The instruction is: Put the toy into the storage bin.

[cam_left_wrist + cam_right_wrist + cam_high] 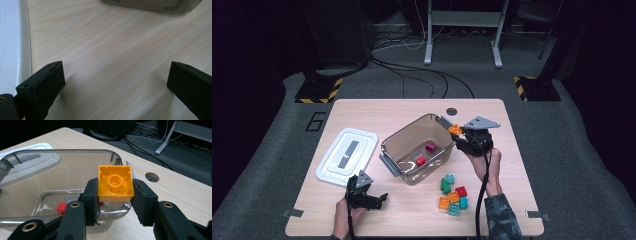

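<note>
My right gripper [458,133] is shut on an orange brick [115,183], held hollow side toward the camera just over the right rim of a clear plastic bin [398,142]. Two red bricks [426,153] lie on the bin's floor; one red brick [61,208] shows through the bin wall in the right gripper view. My left gripper [382,197] rests low on the table near its front left, jaws wide open over bare wood with nothing between them [116,82].
A white lid [347,155] lies left of the bin, and its edge [12,45] runs along my left gripper. A pile of several green, teal, orange and red bricks [453,195] sits front right. A round cable hole [452,111] marks the table's far edge.
</note>
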### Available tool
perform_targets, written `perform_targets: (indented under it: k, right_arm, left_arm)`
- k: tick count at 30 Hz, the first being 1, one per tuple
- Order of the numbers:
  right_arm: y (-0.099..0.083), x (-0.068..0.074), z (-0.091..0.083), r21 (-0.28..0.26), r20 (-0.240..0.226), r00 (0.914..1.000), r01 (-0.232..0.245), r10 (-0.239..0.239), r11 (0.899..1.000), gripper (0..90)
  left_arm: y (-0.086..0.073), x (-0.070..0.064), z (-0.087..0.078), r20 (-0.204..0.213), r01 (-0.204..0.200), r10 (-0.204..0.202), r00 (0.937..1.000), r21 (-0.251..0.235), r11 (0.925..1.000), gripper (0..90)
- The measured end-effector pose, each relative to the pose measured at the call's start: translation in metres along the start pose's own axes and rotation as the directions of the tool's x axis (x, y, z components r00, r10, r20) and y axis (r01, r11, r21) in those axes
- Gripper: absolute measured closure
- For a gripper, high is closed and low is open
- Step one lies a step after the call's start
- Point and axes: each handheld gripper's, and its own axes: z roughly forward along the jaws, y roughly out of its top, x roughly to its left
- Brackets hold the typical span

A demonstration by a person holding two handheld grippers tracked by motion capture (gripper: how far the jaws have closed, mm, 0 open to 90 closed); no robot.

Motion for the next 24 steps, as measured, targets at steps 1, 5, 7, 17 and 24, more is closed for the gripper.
perform_targets:
  k: [1,5,7,17,24]
  right_arm:
    - [0.001,0.000,0.001,0.002,-0.004,1.0000,-0.001,0.001,1.000,58.5]
    - [0.006,0.001,0.009,0.006,-0.009,0.9999,0.009,-0.009,1.000,58.5]
    - [0.008,0.001,0.013,0.010,-0.014,0.9999,0.009,-0.009,1.000,58.4]
    - [0.012,0.002,0.029,0.027,-0.033,0.9994,0.009,-0.008,1.000,58.4]
    - [0.014,0.003,0.037,0.041,-0.055,0.9984,0.014,-0.011,0.999,58.2]
  left_arm:
    - [0.000,0.000,0.000,0.000,-0.002,0.002,1.0000,0.004,1.0000,1.2]
    - [0.000,0.000,0.000,-0.001,0.004,-0.004,1.0000,-0.003,1.0000,1.2]
    - [0.000,0.000,0.000,0.000,0.005,-0.005,1.0000,-0.004,1.0000,1.2]
    - [0.000,0.000,0.000,-0.001,0.004,-0.004,1.0000,-0.004,1.0000,1.2]
    - [0.000,0.000,0.000,-0.002,0.002,-0.002,1.0000,-0.004,1.0000,1.2]
